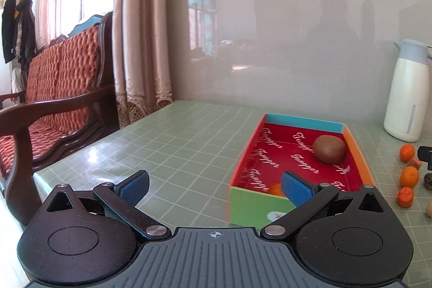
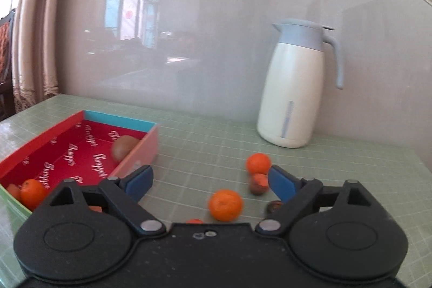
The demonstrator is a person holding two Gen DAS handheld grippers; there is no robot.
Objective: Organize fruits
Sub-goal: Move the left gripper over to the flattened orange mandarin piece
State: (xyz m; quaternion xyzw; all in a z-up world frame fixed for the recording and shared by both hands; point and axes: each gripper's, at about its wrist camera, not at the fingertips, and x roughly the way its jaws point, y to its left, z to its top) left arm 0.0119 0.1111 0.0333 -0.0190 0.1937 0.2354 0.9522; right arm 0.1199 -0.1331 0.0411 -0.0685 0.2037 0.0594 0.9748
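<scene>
Both grippers, left gripper [image 1: 215, 186] and right gripper [image 2: 210, 184], hold their fingers wide apart, gripping nothing. One kiwi [image 1: 329, 149] lies in the box [image 1: 257, 207]; tangerines [image 2: 225, 205] dot the desk [image 2: 205, 136].

A green gridded table [image 2: 205, 131] is filling the lower half of both views. A shallow red-lined box [image 2: 81, 116] is sitting on it at lower left of the right wrist view, a white jug [image 2: 293, 93] is standing at upper right against the wall, and loose oranges [image 2: 225, 205] are lying at lower centre among small brown pieces [image 2: 258, 184]. In the left wrist view the box [image 1: 257, 209] is lying right of centre, with oranges [image 1: 409, 176] scattered at the right edge.
</scene>
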